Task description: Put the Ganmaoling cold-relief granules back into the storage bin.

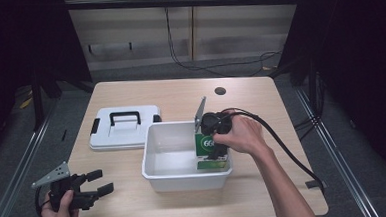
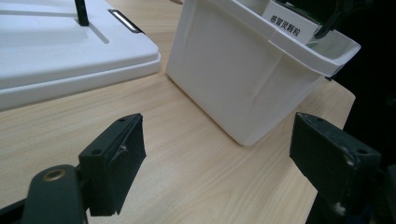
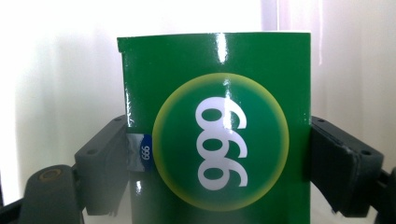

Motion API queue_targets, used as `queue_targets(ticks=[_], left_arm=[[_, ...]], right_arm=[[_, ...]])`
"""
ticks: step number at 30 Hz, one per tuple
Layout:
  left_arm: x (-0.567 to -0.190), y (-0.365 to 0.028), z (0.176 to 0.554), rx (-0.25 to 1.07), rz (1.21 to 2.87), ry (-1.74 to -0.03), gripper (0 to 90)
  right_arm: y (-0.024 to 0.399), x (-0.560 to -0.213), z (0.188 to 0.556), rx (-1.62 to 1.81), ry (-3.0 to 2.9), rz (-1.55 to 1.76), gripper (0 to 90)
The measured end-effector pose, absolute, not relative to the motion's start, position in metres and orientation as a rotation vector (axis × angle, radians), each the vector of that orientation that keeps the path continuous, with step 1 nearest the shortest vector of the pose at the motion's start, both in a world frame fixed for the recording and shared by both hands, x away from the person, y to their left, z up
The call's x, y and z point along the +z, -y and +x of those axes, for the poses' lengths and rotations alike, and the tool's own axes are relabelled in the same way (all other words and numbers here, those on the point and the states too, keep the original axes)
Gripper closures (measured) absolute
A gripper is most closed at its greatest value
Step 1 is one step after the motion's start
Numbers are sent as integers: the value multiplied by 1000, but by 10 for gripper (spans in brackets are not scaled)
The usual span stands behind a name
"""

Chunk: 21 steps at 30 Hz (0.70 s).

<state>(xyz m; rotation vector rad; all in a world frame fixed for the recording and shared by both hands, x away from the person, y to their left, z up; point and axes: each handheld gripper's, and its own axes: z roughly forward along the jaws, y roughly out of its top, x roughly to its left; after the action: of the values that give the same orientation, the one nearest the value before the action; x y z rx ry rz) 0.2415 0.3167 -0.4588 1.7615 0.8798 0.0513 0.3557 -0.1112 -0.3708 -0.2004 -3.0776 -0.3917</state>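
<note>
My right gripper (image 3: 217, 158) clenches the glossy green cardboard box (image 1: 209, 146) by its side edges, at 3 o'clock inside the white plastic bin (image 1: 157, 171). Light, slippery, crushable. Left gripper (image 1: 99, 182) released.

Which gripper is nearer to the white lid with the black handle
Left. The left gripper hovers open over the table's near left corner, just in front of the white lid. The right gripper holds the green box inside the white bin, farther right.

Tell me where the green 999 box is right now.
In the high view the green 999 box stands inside the white bin, against its right wall, clamped by the right gripper; the white lid lies left of the bin.
</note>
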Motion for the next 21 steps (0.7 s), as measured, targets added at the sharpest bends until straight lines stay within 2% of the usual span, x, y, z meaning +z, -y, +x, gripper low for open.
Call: queue_targets(ticks=[21], left_arm=[[-459, -317, 241, 56, 1761, -884, 182]], right_arm=[[109, -393, 356, -328, 3070, -226, 156]])
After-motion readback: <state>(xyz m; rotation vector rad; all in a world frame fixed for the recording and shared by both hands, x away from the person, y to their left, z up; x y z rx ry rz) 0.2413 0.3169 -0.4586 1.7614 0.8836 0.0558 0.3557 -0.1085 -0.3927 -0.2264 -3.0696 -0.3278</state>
